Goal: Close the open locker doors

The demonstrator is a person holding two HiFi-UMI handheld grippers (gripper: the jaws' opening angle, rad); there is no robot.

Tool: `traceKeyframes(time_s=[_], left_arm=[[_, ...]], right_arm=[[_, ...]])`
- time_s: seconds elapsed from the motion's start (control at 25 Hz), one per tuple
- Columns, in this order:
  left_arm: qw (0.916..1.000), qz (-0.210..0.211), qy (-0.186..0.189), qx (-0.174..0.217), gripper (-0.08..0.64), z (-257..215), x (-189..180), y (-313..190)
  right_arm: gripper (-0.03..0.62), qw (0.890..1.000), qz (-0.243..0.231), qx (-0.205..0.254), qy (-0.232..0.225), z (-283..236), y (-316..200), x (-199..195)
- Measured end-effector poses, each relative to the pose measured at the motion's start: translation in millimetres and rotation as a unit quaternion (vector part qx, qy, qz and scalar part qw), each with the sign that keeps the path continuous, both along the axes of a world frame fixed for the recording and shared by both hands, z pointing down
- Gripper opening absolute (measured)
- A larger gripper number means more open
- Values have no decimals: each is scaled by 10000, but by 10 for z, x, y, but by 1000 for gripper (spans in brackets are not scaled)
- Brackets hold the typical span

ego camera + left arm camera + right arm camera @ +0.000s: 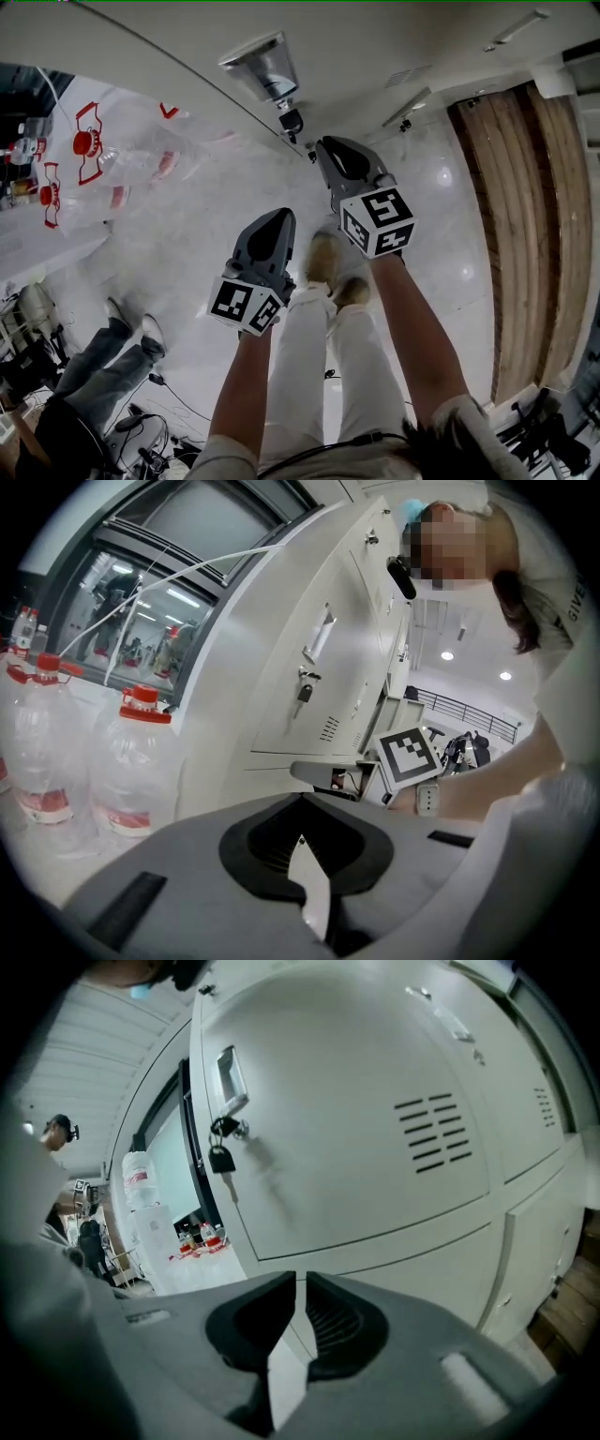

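Head camera looks steeply down from above onto the left gripper (277, 220), right gripper (330, 148) and floor (187, 244). Left gripper camera faces along its jaws toward the lockers (347, 658), some way off. Right gripper camera faces one door (356, 1129) close up. Bottles (94, 155) appear in head and left gripper views, lockers in both gripper views.

two grey plastic grippers, the left gripper (277, 217) and the right gripper (330, 145); at least two large clear plastic water bottles (131, 771) with red caps; one small black padlock (220, 1159) hanging on a white metal locker door (356, 1119).
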State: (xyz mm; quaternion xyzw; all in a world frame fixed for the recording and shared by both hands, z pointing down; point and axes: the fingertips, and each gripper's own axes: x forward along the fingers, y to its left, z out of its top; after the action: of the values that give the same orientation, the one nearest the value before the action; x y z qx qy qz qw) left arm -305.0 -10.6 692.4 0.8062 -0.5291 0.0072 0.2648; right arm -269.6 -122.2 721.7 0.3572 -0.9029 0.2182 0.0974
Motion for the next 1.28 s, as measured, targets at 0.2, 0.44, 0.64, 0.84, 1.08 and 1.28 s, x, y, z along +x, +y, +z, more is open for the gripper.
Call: traceKeyframes(time_s=[0.2,0.44,0.64,0.84,1.08,1.28], left_arm=[[9991,341,3,237,-3,-364,326,-169],[9956,794,54,494,-3,-944,833,-250],[9904,1199,41,680,-3,-1452,1275,-252],[9843,1542,-19,859,-3,-1973,1611,-225],[9776,1828,-4,1045,-3,-2543,1947,-201],[9702,2092,92,1220,-3,-2981,2320,-138]], right_arm=[[11,9991,329,267,34,-434,126,515],[8,9955,649,689,46,-1209,445,1180],[6,9907,945,978,48,-1850,719,1681],[5,9849,1327,1112,17,-2412,945,2189],[3,9782,1638,1277,66,-2986,1173,2697],[2,9722,1862,1423,-16,-3489,1303,3073]])
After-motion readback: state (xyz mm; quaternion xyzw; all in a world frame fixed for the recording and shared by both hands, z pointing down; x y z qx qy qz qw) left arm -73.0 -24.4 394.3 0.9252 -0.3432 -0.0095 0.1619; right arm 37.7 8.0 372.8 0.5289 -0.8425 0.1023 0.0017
